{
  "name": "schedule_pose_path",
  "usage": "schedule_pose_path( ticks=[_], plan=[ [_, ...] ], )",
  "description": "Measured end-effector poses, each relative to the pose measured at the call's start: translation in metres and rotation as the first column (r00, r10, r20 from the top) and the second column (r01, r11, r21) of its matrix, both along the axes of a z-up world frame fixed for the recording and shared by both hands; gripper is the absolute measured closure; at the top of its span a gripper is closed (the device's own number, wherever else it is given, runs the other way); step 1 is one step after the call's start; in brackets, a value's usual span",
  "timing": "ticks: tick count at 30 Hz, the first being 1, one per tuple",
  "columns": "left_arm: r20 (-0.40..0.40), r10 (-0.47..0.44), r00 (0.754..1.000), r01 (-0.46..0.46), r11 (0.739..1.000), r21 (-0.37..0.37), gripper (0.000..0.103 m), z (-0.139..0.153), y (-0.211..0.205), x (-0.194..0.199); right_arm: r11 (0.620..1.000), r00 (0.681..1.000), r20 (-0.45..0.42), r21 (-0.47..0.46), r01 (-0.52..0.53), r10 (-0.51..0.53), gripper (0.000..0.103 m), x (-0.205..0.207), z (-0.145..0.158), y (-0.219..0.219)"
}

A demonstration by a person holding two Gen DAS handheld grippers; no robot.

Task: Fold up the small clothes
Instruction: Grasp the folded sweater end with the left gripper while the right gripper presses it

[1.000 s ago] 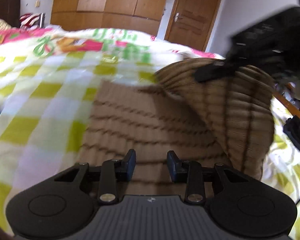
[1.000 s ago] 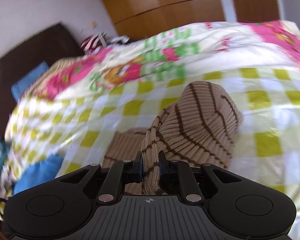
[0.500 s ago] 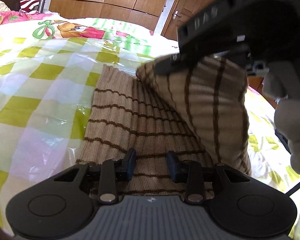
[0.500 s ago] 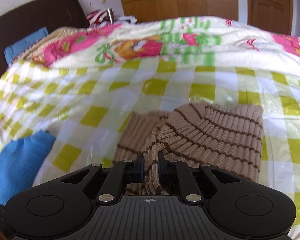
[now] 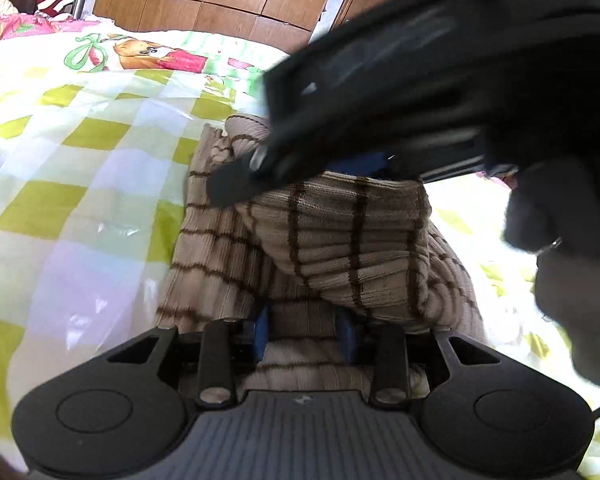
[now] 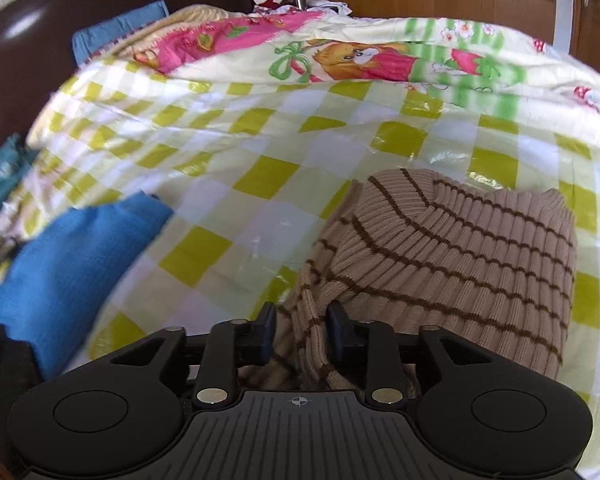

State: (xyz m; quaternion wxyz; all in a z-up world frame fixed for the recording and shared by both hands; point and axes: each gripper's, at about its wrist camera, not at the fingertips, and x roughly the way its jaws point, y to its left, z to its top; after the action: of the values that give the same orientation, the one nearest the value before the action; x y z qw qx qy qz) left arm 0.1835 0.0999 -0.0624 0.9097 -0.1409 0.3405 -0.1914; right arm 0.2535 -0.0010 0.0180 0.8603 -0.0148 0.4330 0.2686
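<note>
**Right fingers parted over the folded sweater, left fingers straddling its near edge**

Fingers [image 6: 269,334] of the right gripper [image 6: 301,334] have just been opening: the jaws now stand apart, and a bunched fold of the sweater [image 6: 452,256] runs up between them. Whether the right pad still touches the knit, can't tell; the left pad looks clear of it.

Left gripper [image 5: 305,334]: jaws at a moderate gap, pads either side of the sweater's [image 5: 352,240] near edge. Fabric lies between and under them. No clear pinch visible, so whether they grip it I cannot tell.

Sweater is tan ribbed knit with thin brown stripes, lying on the green-and-white checked bed cover [image 6: 260,176]. One part is doubled over onto the rest, so the stripes on top run crosswise to those below.

From the left wrist camera the right gripper body [image 5: 420,80] hangs blurred over the far end of the sweater.

Blue cloth [image 6: 72,264] lies left of the sweater, apart from it.
</note>
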Motion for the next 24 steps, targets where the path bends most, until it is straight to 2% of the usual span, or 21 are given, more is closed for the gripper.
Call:
schedule_pose_path(
  ticks=[1, 5, 8, 10, 12, 15, 18, 22, 24],
  plan=[
    [0.002, 0.01, 1.0, -0.01, 1.0, 0.0, 0.053, 0.001, 0.004, -0.005, 1.0, 1.0, -0.003, 0.025, -0.013, 0.013, 0.063, -0.004, 0.005, -0.003],
    [0.023, 0.083, 0.996, -0.083, 0.996, -0.014, 0.053, 0.012, 0.023, -0.032, 0.993, 0.999, -0.025, 0.113, -0.04, 0.043, 0.062, -0.019, 0.019, -0.017],
    [0.044, 0.19, 0.981, -0.187, 0.98, -0.06, 0.053, 0.026, 0.042, -0.051, 0.993, 1.0, 0.022, 0.116, 0.014, -0.017, 0.062, -0.022, 0.027, -0.036],
    [0.087, 0.229, 0.969, -0.22, 0.97, -0.103, 0.051, 0.039, 0.049, -0.06, 0.991, 0.995, 0.059, 0.112, 0.068, -0.075, 0.062, -0.019, 0.03, -0.053],
    [0.146, 0.22, 0.964, -0.203, 0.971, -0.122, 0.049, 0.054, 0.049, -0.061, 0.987, 0.99, 0.064, 0.103, 0.122, -0.129, 0.061, -0.015, 0.03, -0.067],
    [0.241, 0.161, 0.957, -0.154, 0.987, -0.049, 0.044, 0.068, 0.036, -0.052, 0.982, 0.986, 0.027, 0.101, 0.161, -0.164, 0.061, -0.019, 0.022, -0.084],
    [0.241, 0.115, 0.964, -0.116, 0.993, -0.01, 0.044, 0.066, 0.031, -0.036, 0.979, 0.987, -0.006, 0.127, 0.159, -0.159, 0.061, -0.034, 0.01, -0.091],
    [0.191, 0.197, 0.961, -0.21, 0.977, 0.047, 0.044, 0.063, 0.051, -0.029, 0.973, 0.994, -0.069, 0.21, 0.1, -0.087, 0.06, -0.045, -0.007, -0.079],
    [0.137, 0.221, 0.966, -0.228, 0.973, 0.039, 0.044, 0.055, 0.068, -0.027, 0.98, 0.998, -0.055, 0.198, 0.004, 0.007, 0.06, -0.053, -0.015, -0.059]
  ],
)
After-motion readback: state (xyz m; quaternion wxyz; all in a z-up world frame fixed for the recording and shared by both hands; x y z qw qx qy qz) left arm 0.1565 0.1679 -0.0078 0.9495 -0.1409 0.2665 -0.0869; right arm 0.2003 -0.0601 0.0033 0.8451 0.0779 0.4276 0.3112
